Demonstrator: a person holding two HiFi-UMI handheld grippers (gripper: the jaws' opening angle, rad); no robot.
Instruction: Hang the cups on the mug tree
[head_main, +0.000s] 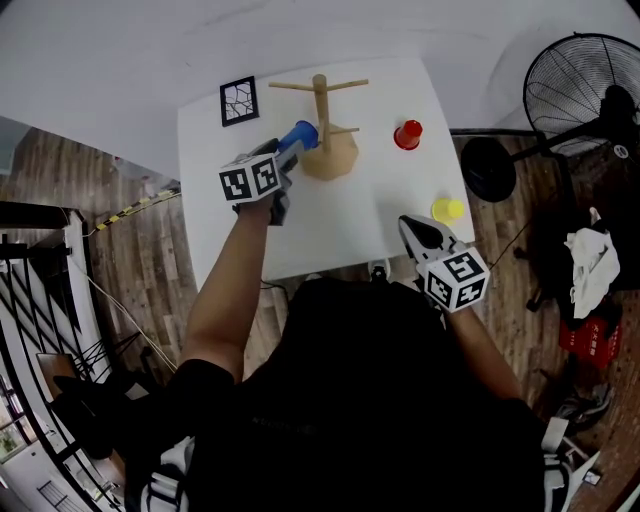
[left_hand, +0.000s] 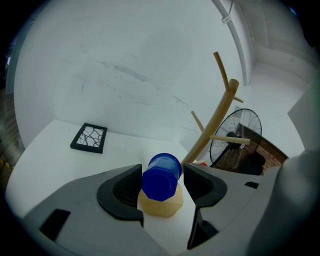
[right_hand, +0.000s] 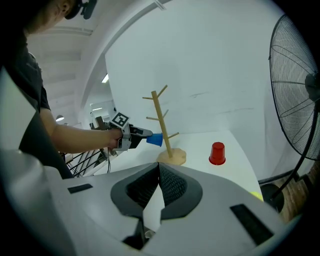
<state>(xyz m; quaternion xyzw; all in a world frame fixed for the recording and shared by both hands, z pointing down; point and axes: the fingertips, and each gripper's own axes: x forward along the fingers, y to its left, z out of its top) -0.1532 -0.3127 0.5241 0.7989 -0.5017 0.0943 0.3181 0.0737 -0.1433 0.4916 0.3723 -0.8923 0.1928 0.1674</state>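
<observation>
Head view: mug tree (head_main: 321, 112) just beyond left claw (head_main: 289, 150), wide around blue cup (head_main: 303, 134); right claw (head_main: 409, 226) closed.

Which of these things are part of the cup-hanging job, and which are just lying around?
Job: wooden mug tree; blue plastic cup between the left gripper's jaws; red plastic cup; yellow plastic cup.
Lying about: black-framed patterned picture; black floor fan.

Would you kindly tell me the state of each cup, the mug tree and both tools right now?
Mug tree: upright, upper pegs bare.
Left tool: open, jaws either side of the blue cup.
Blue cup: on its side, mouth toward the tree's trunk.
Red cup: upside down on the table.
Yellow cup: near the table's edge, untouched.
Right tool: shut, empty.
</observation>
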